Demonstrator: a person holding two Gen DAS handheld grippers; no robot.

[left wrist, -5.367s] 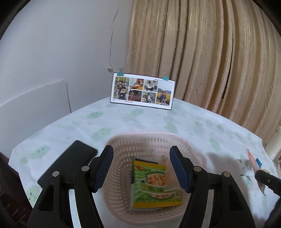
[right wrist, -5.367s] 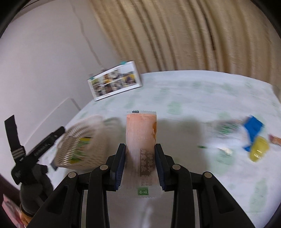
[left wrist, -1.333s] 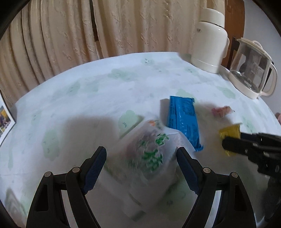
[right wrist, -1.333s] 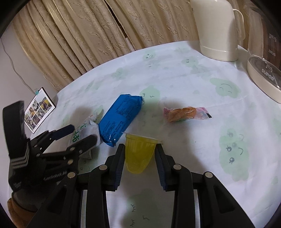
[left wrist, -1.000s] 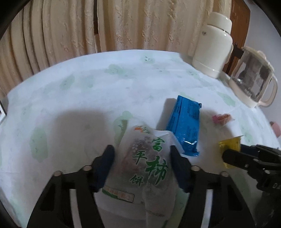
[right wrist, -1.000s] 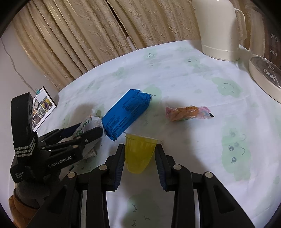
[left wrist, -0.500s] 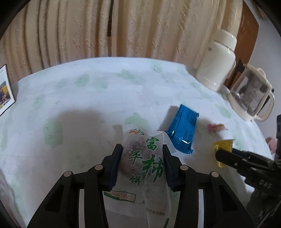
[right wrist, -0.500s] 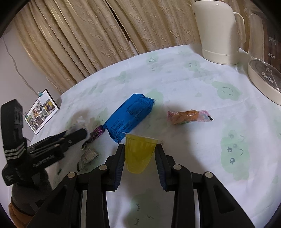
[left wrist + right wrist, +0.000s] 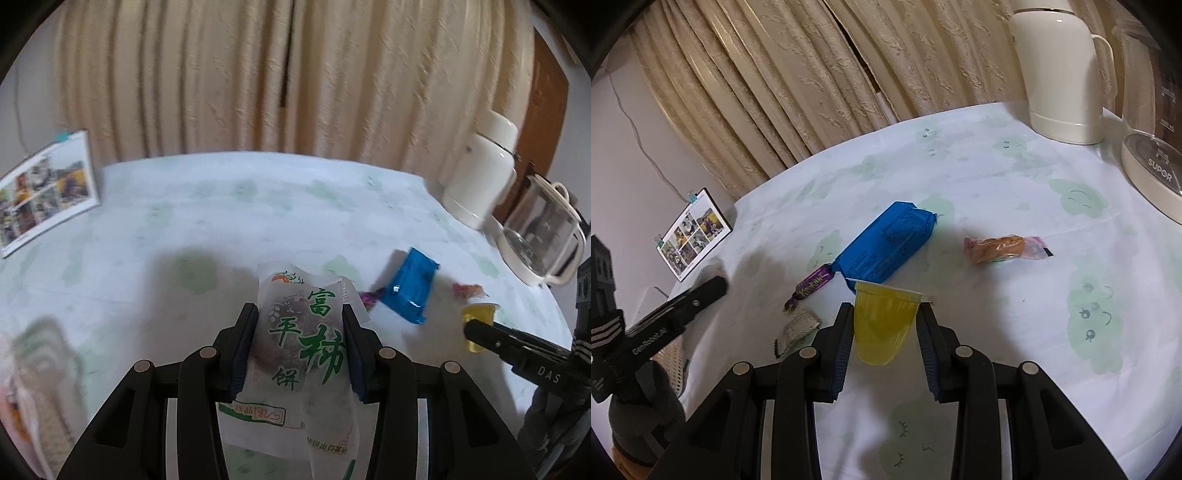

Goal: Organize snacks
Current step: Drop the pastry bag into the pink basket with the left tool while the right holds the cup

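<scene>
Since half a second ago the left gripper (image 9: 300, 345) has swung further left with its packet: the photo card (image 9: 46, 192) now stands well inside the left wrist view, and a blurred edge of the basket (image 9: 40, 365) shows at the lower left. The right gripper (image 9: 885, 334) has barely shifted.

The left jaws are clamped on a white persimmon-cake packet (image 9: 303, 354) with green characters, held up off the surface (image 9: 192, 236). The packet stands lengthwise between the two pads, its top flap rising past the fingertips and its lower end hanging toward the camera.

The right jaws are pinched on a yellow jelly cup (image 9: 884, 323), rim away from the camera and narrow base toward it, lifted clear of the cloth. In the left wrist view the same cup shows small at the right, at the tip of the other gripper.

Still lying on the surface are a blue wrapped bar (image 9: 886, 242), a purple candy (image 9: 812, 286) touching its near end, a small grey wrapper (image 9: 798, 328) just beside the right gripper's left finger, and a pink-and-orange snack bag (image 9: 1006, 249) apart to the right of the bar. A white thermos jug (image 9: 1058, 70) and a glass kettle (image 9: 1156, 122) stand at the far right edge, before beige curtains (image 9: 812, 74).
</scene>
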